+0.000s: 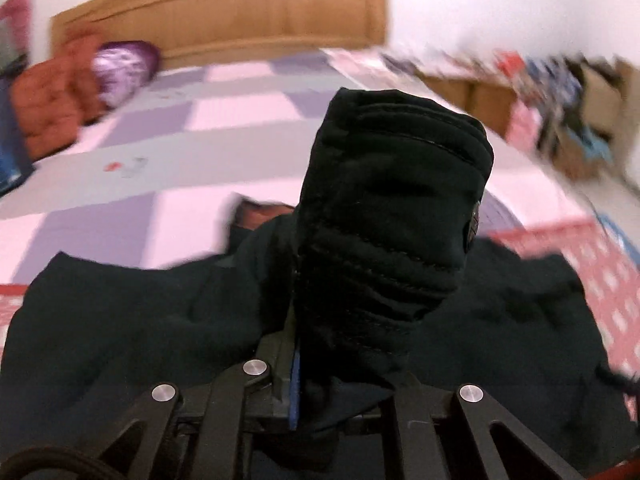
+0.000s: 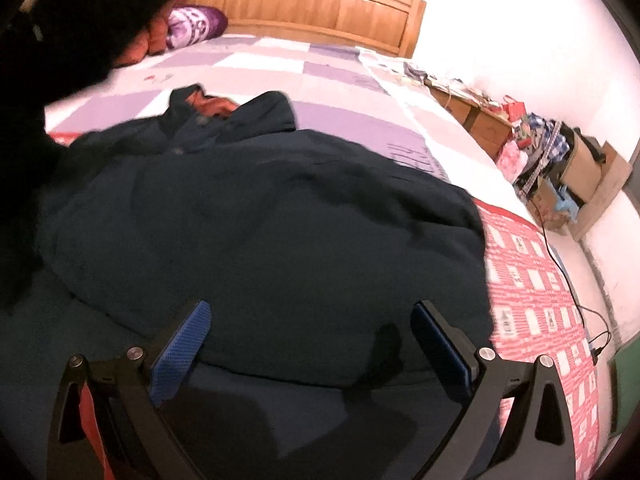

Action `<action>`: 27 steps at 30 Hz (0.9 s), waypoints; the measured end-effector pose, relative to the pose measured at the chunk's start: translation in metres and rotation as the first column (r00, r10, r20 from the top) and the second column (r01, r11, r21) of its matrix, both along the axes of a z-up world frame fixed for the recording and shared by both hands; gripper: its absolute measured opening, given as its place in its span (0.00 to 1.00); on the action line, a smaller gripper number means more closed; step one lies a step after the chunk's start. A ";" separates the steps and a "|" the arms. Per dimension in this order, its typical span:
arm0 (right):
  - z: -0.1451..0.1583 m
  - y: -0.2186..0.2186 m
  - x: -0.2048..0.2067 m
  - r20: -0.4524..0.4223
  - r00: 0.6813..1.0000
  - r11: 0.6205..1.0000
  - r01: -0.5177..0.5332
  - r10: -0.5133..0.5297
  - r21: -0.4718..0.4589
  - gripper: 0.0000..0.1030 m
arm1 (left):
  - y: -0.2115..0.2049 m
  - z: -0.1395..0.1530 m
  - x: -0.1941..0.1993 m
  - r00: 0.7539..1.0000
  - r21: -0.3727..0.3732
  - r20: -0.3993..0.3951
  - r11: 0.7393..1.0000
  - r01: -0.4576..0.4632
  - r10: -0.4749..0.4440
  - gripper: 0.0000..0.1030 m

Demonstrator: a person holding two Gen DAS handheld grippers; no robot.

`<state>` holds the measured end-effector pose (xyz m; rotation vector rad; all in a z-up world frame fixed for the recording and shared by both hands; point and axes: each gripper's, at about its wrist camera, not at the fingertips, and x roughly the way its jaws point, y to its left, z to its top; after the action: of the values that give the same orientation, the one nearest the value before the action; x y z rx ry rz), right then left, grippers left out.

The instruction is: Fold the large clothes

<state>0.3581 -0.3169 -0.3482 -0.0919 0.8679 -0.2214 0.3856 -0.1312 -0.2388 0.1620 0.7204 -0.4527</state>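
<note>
A large dark navy jacket [image 2: 260, 220] lies spread on the bed, its collar with orange lining [image 2: 212, 106] toward the headboard. In the left wrist view my left gripper [image 1: 316, 368] is shut on a ribbed cuff [image 1: 392, 208] of the jacket and holds it lifted above the rest of the jacket [image 1: 120, 320]. The lifted dark fabric also shows at the upper left of the right wrist view [image 2: 72, 28]. My right gripper [image 2: 308, 344] is open and empty, just above the jacket's near part, with blue pads [image 2: 180, 352] on both fingers.
The bed has a purple, white and grey checked cover [image 2: 328, 80] and a red patterned blanket [image 2: 532, 288] at the near right. A wooden headboard [image 2: 320, 4], a purple pillow [image 2: 196, 26] and rust cushions [image 1: 52, 92] are at the far end. Cluttered boxes [image 2: 560, 168] and a cable [image 2: 576, 300] lie on the floor at right.
</note>
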 end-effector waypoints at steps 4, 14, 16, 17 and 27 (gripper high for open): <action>0.010 -0.036 -0.014 0.009 0.999 0.999 0.032 -0.032 0.033 0.99 | -0.069 -0.033 -0.020 0.998 0.095 -0.029 0.994 0.053 -0.051 0.08; 0.014 -0.097 -0.050 -0.006 0.998 0.998 0.062 -0.062 0.030 0.99 | -0.112 -0.068 -0.025 0.999 0.188 -0.051 0.982 0.029 -0.019 0.13; 0.011 -0.106 -0.055 -0.011 0.997 0.996 0.080 -0.079 0.043 0.99 | -0.112 -0.068 -0.030 0.998 0.188 -0.035 0.981 0.052 -0.046 0.22; 0.010 -0.107 -0.055 -0.014 0.996 0.995 0.086 -0.085 0.046 0.99 | -0.112 -0.065 -0.034 0.998 0.185 -0.022 0.981 0.055 -0.052 0.24; 0.013 -0.102 -0.063 -0.008 0.993 0.992 0.116 -0.116 0.046 0.99 | -0.037 -0.031 -0.070 0.996 -0.006 -0.034 0.997 0.077 -0.077 0.72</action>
<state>0.2954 -0.4188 -0.3354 0.0009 0.8840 -0.3098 0.3160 -0.1678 -0.2698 0.1780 0.7481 -0.5320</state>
